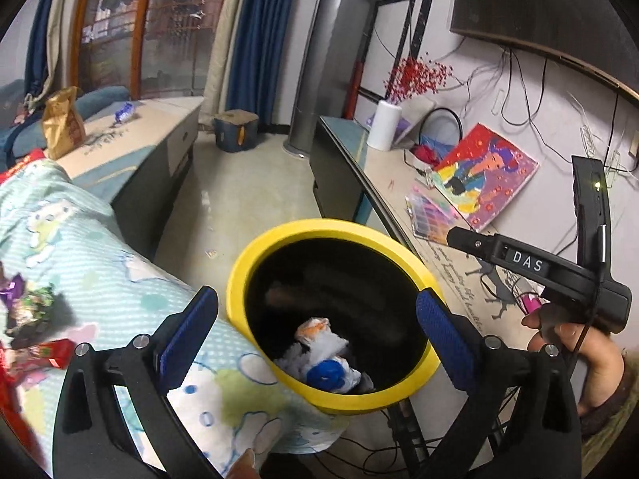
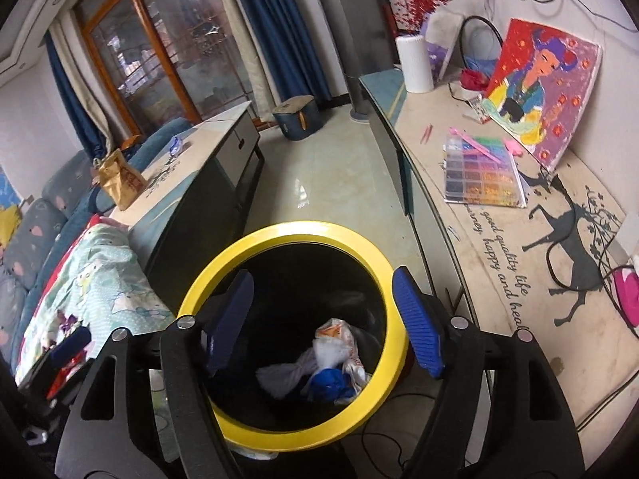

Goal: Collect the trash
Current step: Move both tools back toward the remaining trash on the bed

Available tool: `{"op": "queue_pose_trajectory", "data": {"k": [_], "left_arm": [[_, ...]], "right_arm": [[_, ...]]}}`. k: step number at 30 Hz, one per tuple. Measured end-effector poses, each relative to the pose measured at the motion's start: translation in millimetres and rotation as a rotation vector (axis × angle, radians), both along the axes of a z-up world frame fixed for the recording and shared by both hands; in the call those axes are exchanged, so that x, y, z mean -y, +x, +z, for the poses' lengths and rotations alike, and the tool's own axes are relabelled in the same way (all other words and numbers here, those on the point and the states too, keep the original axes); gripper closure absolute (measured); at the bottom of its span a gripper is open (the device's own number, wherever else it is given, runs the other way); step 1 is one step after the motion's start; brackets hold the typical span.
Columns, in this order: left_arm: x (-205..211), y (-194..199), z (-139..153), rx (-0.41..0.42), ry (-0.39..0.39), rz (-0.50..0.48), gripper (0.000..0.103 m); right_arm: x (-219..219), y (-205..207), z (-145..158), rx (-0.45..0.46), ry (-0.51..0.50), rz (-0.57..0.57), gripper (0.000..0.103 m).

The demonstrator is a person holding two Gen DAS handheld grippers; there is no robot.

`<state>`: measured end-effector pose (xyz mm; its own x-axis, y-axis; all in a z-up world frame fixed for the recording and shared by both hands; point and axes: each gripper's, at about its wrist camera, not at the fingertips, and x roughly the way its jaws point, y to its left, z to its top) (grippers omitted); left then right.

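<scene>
**Still more wrappers lie off to the left of the bin**

Both claws hang over the yellow-rimmed bin [image 2: 293, 235], each spread wide and holding nothing. The left claw [image 1: 315, 339] and right claw [image 2: 321, 319] look straight down at crumpled trash [image 2: 319, 367] in the bottom. Loose wrappers [image 1: 30, 319] lie on the patterned blanket [image 1: 120, 247], left of the bin. By my reading the left claw is nearer them, so that side should swing leftward.
</scene>
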<state>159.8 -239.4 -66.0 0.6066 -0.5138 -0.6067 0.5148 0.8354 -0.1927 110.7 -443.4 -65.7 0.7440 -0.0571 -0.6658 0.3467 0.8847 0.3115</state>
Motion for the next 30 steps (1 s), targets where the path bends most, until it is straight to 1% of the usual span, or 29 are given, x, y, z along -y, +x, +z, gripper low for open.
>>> {"op": "queue_pose_trajectory", "data": {"k": [3, 6, 7, 13, 17, 22, 30], "left_arm": [[-14, -3, 8, 0.002, -0.026, 0.017, 0.006], [-27, -7, 16, 0.022, -0.026, 0.045, 0.006], [-31, -9, 20, 0.035, -0.025, 0.057, 0.006], [-55, -18, 36, 0.07, -0.044, 0.101, 0.006], [-71, -22, 45, 0.094, -0.054, 0.135, 0.006], [-93, -27, 49, 0.106, -0.066, 0.181, 0.006], [-124, -33, 59, 0.137, -0.077, 0.265, 0.006]], "right_arm": [[-7, -1, 7, 0.014, -0.001, 0.019, 0.035], [-15, 0, 14, 0.027, -0.003, 0.047, 0.032], [-19, -1, 18, 0.036, -0.001, 0.056, 0.029], [-41, -4, 35, 0.078, -0.014, 0.117, 0.024], [-55, -6, 43, 0.102, -0.019, 0.152, 0.023], [-70, -7, 49, 0.118, -0.019, 0.19, 0.023], [-97, -10, 54, 0.132, -0.015, 0.262, 0.021]]}}
